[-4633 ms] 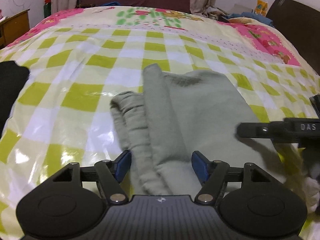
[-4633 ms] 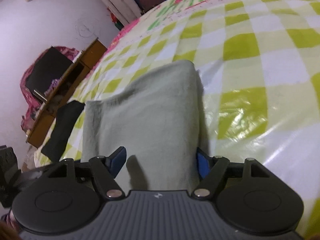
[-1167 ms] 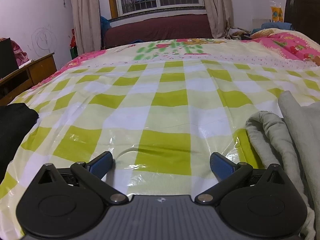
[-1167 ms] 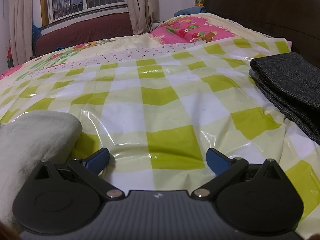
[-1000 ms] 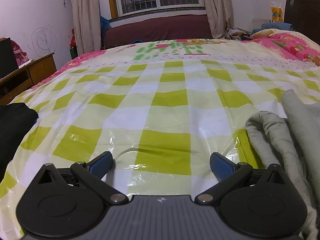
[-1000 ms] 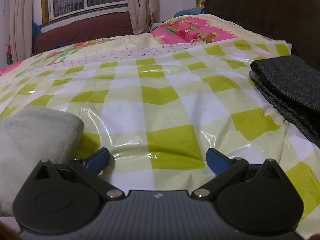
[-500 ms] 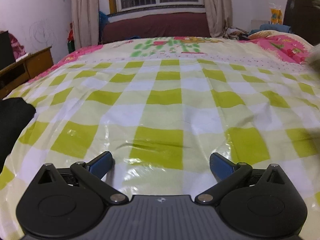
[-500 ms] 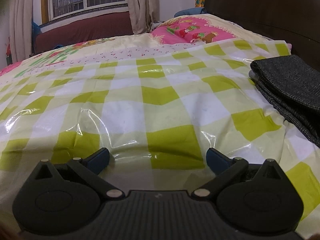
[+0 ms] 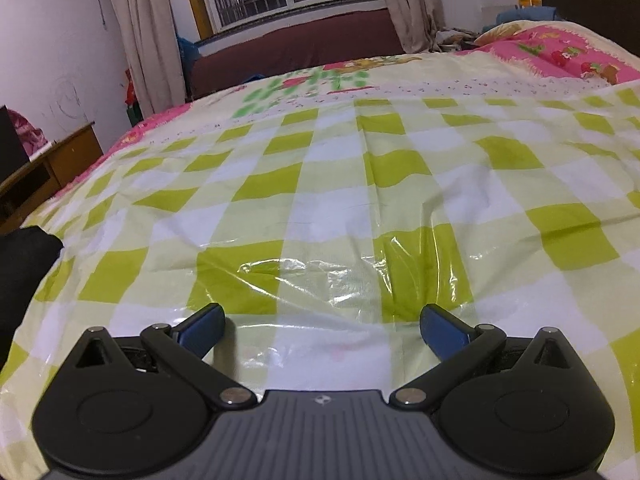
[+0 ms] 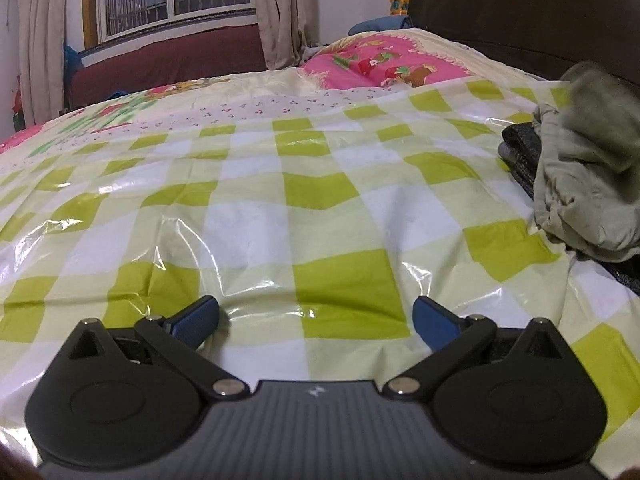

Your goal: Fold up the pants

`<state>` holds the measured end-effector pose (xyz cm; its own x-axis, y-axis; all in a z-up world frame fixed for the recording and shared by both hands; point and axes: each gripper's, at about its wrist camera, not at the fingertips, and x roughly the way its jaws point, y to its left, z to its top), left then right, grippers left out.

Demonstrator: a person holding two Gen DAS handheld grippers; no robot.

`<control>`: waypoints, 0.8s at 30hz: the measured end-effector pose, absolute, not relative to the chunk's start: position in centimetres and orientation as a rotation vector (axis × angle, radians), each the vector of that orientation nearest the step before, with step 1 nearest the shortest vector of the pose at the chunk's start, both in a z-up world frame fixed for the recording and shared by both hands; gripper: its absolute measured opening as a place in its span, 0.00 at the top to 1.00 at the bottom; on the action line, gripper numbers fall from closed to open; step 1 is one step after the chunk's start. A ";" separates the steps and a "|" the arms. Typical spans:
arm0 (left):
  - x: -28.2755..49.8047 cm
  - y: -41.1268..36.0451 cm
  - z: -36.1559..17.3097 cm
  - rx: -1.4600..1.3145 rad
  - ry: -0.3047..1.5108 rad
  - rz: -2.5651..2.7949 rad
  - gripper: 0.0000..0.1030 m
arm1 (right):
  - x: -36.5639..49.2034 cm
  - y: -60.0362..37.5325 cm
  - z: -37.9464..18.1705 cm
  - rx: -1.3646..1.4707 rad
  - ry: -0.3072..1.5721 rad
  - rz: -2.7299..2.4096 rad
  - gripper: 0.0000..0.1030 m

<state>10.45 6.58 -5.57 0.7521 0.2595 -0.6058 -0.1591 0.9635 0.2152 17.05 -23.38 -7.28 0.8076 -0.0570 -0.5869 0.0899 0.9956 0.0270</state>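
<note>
On the bed (image 10: pixel 320 216), both grippers, left gripper (image 9: pixel 322 322) and right gripper (image 10: pixel 316 318), jaws wide, empty; grey-green pants (image 10: pixel 584 176) dumped atop dark folded garment (image 10: pixel 520 152) at right; fold seemingly finished, next probably fetching another

Grey-green pants (image 10: pixel 588 184) now off the bed's middle, atop dark folded garment (image 10: pixel 520 152).

Grey-green pants (image 10: pixel 584 184), loosely bunched atop a dark folded garment (image 10: pixel 520 152), far right of the bed.
</note>
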 end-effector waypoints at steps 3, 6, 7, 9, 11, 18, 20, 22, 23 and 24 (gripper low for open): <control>10.5 6.3 -5.7 0.170 0.675 0.238 0.00 | 17.1 -23.4 -7.3 0.054 0.626 -0.078 0.01; 10.5 6.3 -5.7 0.174 0.674 0.240 0.00 | 17.1 -23.4 -7.2 0.055 0.626 -0.078 0.01; 10.6 6.3 -5.7 0.175 0.673 0.240 0.00 | 17.1 -23.4 -7.2 0.055 0.626 -0.078 0.01; 10.6 6.2 -5.8 0.179 0.671 0.243 0.00 | 17.1 -23.4 -7.2 0.054 0.626 -0.078 0.01; 10.7 6.1 -5.8 0.185 0.670 0.246 0.00 | 17.1 -23.4 -7.2 0.054 0.626 -0.078 0.01; 10.8 5.9 -5.9 0.194 0.665 0.250 0.00 | 17.0 -23.4 -7.2 0.054 0.626 -0.078 0.01; 10.8 5.9 -5.9 0.194 0.665 0.251 0.00 | 17.0 -23.4 -7.2 0.054 0.625 -0.078 0.01; 10.8 5.9 -5.9 0.196 0.662 0.251 0.00 | 17.0 -23.4 -7.2 0.054 0.626 -0.078 0.01; 10.8 5.9 -5.9 0.196 0.662 0.250 0.00 | 17.0 -23.4 -7.2 0.054 0.626 -0.078 0.01; 10.9 5.9 -6.0 0.196 0.661 0.250 0.00 | 17.0 -23.4 -7.2 0.054 0.626 -0.078 0.01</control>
